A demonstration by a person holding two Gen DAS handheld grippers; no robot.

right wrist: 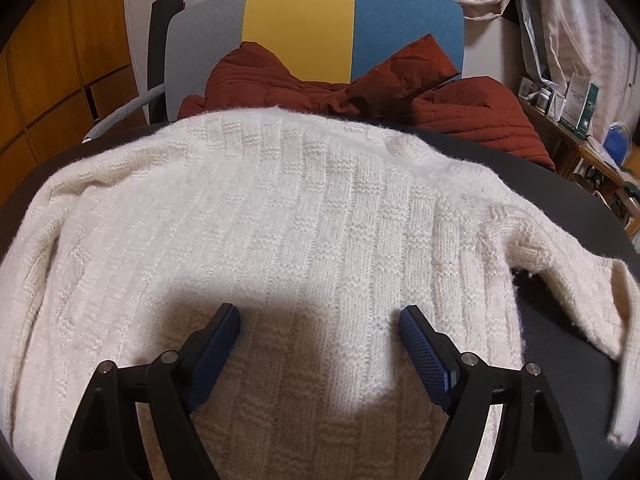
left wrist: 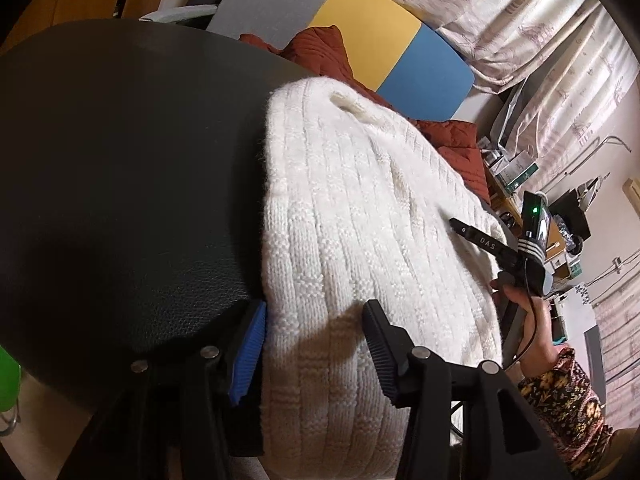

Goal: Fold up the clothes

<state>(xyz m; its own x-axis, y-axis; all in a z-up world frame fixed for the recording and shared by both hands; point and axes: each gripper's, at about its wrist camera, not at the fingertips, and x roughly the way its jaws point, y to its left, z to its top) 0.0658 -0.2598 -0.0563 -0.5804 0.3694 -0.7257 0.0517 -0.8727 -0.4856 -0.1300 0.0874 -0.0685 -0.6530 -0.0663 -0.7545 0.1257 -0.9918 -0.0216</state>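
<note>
A cream cable-knit sweater (right wrist: 300, 220) lies spread flat on a black leather-look table (right wrist: 580, 340), one sleeve (right wrist: 560, 260) trailing off to the right. My right gripper (right wrist: 320, 314) hovers low over the sweater's near middle, jaws wide open with only knit below them. In the left wrist view the sweater (left wrist: 360, 220) has its straight left edge on the table (left wrist: 120, 160). My left gripper (left wrist: 316, 320) is open and straddles that edge, its pads clear of the fabric. One of the right gripper's fingers (left wrist: 480, 238) rests over the sweater's far side, held by a hand in a flowered sleeve (left wrist: 560, 392).
A rust-red quilted garment (right wrist: 460, 108) is heaped behind the sweater against a chair with a grey, yellow and blue back (right wrist: 300, 32). A low shelf with boxes (right wrist: 576, 112) and curtains stand at the right. A green object (left wrist: 6, 380) is at the left edge.
</note>
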